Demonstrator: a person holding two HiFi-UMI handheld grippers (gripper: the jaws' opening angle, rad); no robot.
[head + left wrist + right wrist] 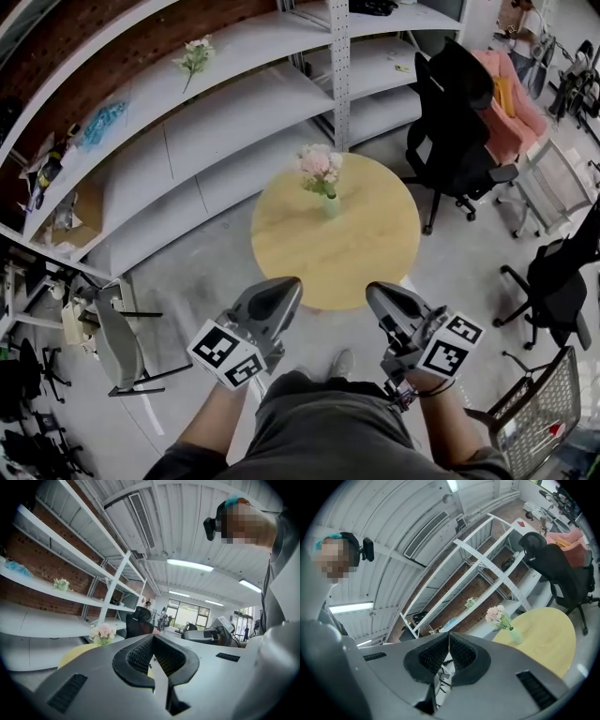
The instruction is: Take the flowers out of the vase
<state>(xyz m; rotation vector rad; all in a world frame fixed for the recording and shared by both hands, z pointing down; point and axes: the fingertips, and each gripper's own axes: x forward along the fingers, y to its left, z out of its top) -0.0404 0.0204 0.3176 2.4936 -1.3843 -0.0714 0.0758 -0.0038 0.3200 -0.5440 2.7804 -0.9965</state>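
Note:
A bunch of pink flowers [319,167] stands in a small pale-green vase [330,205] at the far side of a round yellow table [366,253]. My left gripper [286,287] and right gripper [374,292] are held side by side over the floor just short of the table's near edge, both pointing at it. Both are shut and hold nothing. In the left gripper view the flowers [103,632] show left of the shut gripper [153,637]. In the right gripper view the flowers [496,615] and vase [515,635] sit right of the shut gripper [449,634].
Long white shelves [216,112] run behind the table; a second flower bunch [194,56] lies on one. Black office chairs [455,122] stand at the right, one draped in pink cloth [511,89]. A wire cart [539,412] is at the lower right, a grey chair [117,342] at the left.

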